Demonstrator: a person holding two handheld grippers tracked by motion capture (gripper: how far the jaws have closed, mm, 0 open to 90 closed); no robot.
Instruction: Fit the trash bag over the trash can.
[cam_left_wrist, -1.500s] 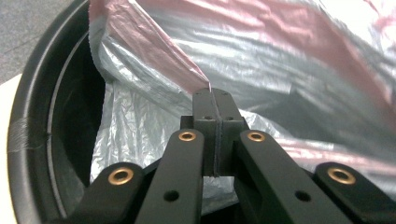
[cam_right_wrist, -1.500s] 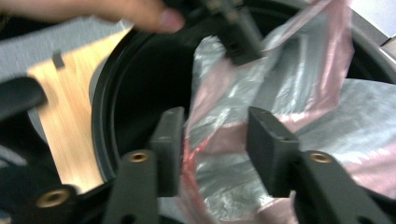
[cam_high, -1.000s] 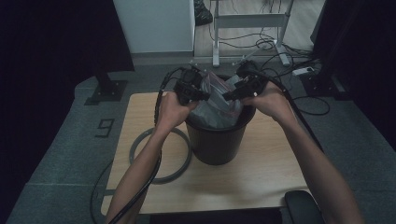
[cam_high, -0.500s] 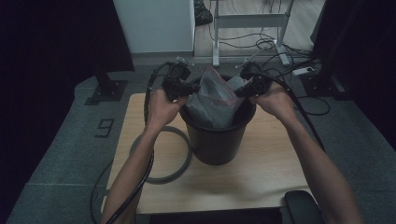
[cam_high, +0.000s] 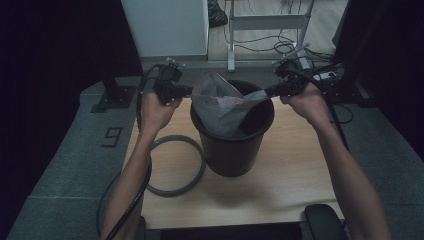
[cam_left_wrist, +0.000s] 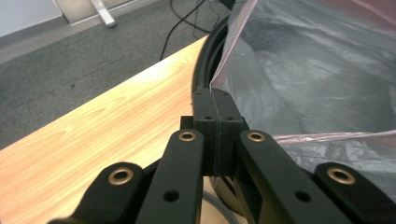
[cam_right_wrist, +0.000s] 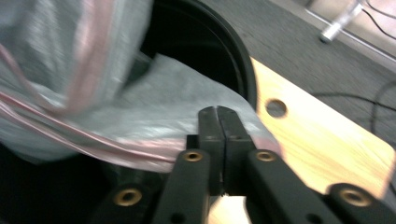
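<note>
The translucent grey bag (cam_high: 225, 107) with its pink hem sits in the black bin (cam_high: 234, 145) near the table's (cam_high: 295, 165) far edge. Left gripper (cam_high: 186, 91) clamps its left hem, right gripper (cam_high: 267, 92), jaws just closed, pinches the right. Both hands are wider apart than a second ago, stretching the bag's mouth.

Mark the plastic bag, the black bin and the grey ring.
plastic bag (cam_high: 225, 102), high view, middle of the stretched film.
black bin (cam_high: 235, 155), high view, front wall.
grey ring (cam_high: 172, 190), high view, near arc.
</note>
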